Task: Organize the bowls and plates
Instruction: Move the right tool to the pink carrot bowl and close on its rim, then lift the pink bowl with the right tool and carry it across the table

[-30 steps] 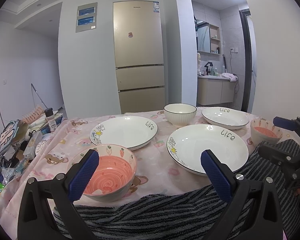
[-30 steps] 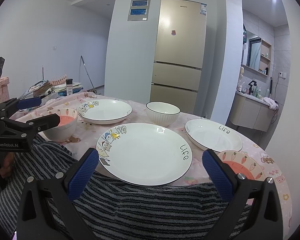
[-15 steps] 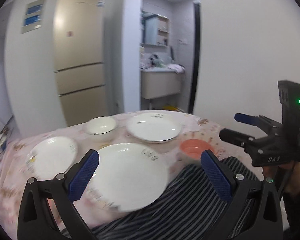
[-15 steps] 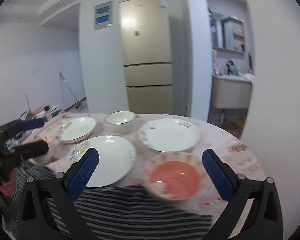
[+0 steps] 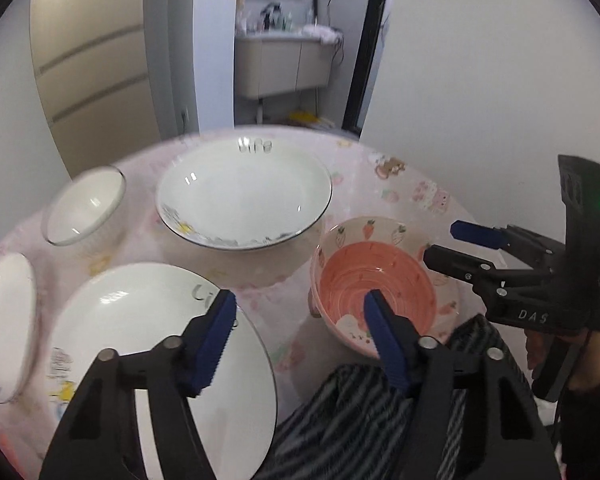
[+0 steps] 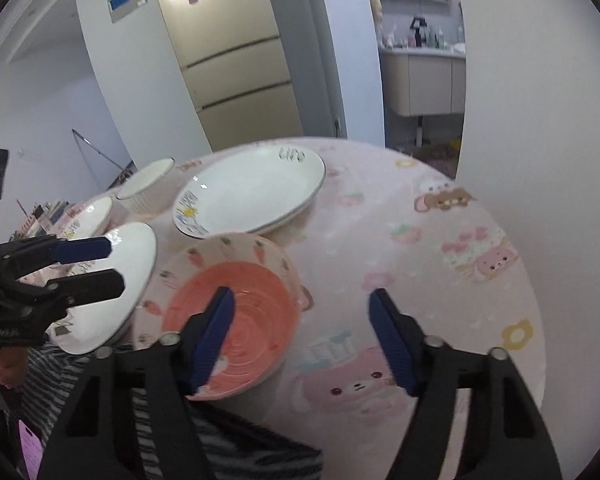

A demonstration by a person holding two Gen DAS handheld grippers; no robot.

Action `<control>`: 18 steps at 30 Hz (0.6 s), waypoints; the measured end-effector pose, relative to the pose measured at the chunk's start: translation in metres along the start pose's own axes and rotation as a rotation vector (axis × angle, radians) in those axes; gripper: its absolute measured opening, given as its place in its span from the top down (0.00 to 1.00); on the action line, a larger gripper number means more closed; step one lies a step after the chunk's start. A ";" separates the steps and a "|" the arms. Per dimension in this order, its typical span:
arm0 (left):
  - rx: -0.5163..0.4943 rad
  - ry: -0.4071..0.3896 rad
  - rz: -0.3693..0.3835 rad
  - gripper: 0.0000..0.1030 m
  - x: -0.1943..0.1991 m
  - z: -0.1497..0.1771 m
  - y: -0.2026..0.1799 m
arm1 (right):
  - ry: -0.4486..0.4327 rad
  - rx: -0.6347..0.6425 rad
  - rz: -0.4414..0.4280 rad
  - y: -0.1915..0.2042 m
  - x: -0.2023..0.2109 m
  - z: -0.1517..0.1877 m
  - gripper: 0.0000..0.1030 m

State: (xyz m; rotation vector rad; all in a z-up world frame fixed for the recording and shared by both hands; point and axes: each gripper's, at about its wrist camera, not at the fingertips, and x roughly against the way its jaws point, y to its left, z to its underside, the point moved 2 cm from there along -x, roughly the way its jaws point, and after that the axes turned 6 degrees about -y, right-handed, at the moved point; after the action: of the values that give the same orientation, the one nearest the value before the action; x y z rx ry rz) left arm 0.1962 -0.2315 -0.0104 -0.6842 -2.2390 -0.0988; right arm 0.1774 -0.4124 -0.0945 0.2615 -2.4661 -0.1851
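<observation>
Pink bowl (image 6: 236,320) sits between both half-closing grippers, left gripper (image 5: 300,332) and right gripper (image 6: 300,332), ungripped

Pink-glazed ceramic bowl with carrot-and-strawberry rim (image 6: 236,312), upright on the table, lies under my right gripper (image 6: 302,336), its left pad over the bowl's hollow; seen from my left gripper (image 5: 300,328), the bowl sits beneath the right pad. Shallow white ceramic plate lettered "Life" (image 5: 244,194) rests beyond both. A second white lettered plate (image 5: 140,344) lies under my left gripper's left pad. Small white ribbed bowl (image 5: 86,206) stands far left, upright.
</observation>
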 end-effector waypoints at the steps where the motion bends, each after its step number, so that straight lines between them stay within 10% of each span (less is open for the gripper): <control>1: 0.021 0.024 0.020 0.43 -0.008 -0.001 0.003 | 0.018 0.004 0.007 -0.001 -0.004 0.001 0.44; 18: 0.094 0.259 0.140 0.77 -0.077 0.002 -0.005 | 0.149 0.054 -0.048 0.014 -0.041 0.018 0.81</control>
State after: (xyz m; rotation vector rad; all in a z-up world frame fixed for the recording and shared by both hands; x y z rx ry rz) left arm 0.2352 -0.2697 -0.0654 -0.7307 -1.9308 -0.0117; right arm 0.1958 -0.3877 -0.1297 0.3459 -2.3208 -0.1158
